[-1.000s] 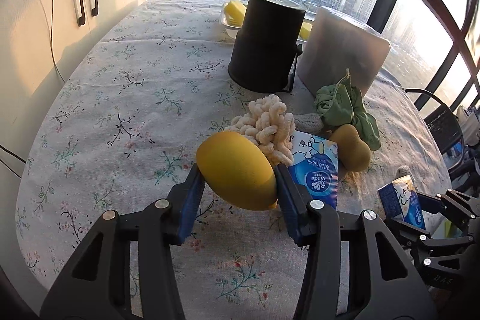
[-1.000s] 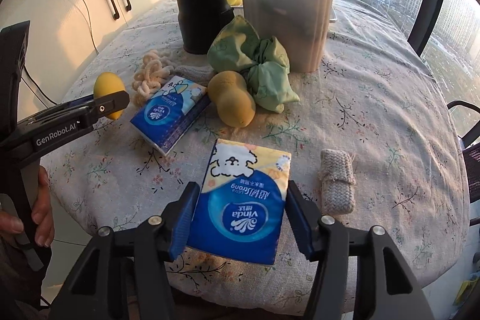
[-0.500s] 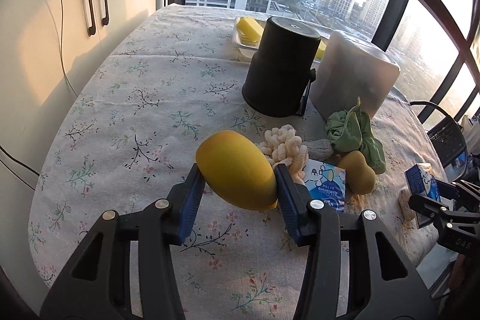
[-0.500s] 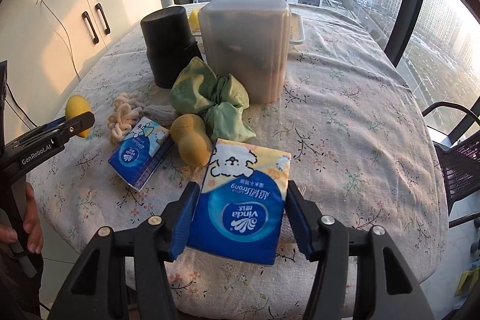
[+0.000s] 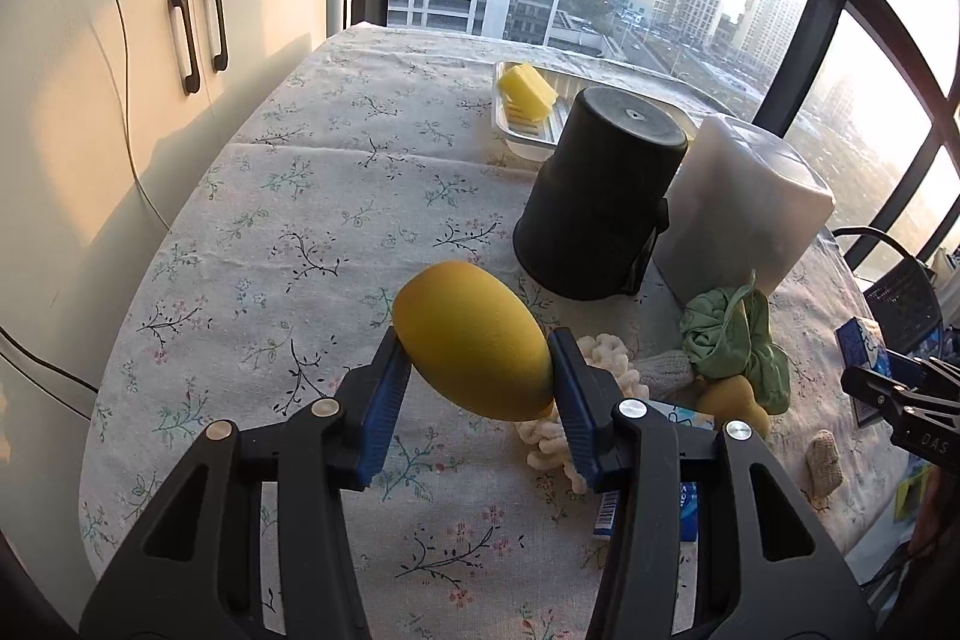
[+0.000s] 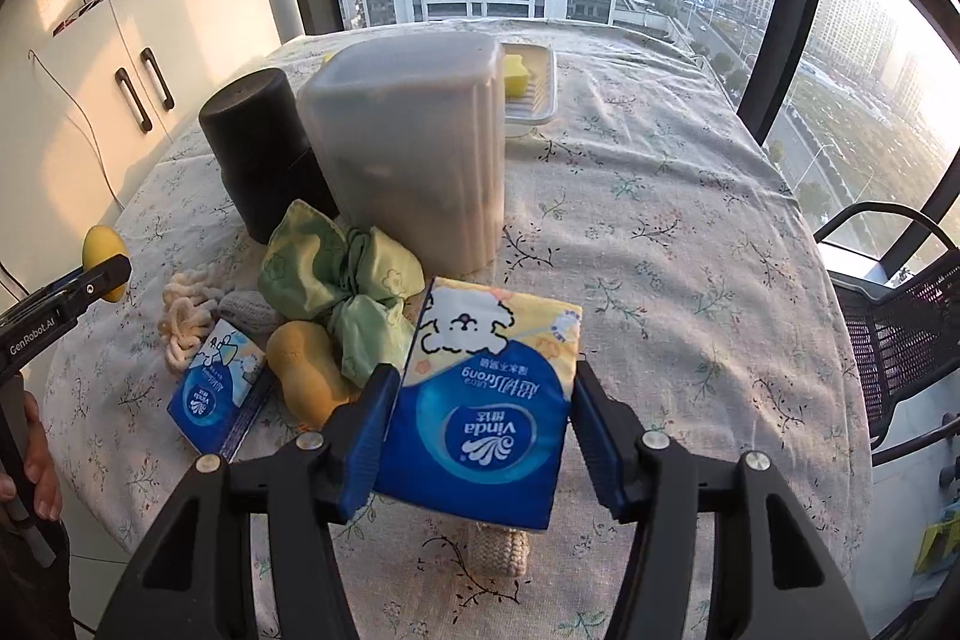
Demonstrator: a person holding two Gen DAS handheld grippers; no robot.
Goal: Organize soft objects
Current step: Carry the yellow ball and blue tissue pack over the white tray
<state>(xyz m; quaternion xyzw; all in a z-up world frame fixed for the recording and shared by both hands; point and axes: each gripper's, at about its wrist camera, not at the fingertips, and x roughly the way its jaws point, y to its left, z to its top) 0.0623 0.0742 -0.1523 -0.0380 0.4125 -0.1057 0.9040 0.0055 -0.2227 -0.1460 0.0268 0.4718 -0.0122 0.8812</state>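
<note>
Left tool [image 5: 477, 379] clamps the yellow sponge [image 5: 471, 337], right tool [image 6: 480, 433] the tissue pack [image 6: 489, 403], both above the desk [image 6: 660, 232]; the tray [image 6: 537, 100] lies ahead, beyond the bin [image 6: 414, 154], likely nearer the right.

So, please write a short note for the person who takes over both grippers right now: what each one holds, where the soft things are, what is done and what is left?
Left gripper: shut on the yellow egg-shaped sponge, held above the table.
Right gripper: shut on a blue tissue pack, also lifted.
On the table: second tissue pack, green cloth bundle, peanut-shaped sponge, rope knot, knitted pad.
Done: two items picked up. Left: place both, then sort the rest.
</note>
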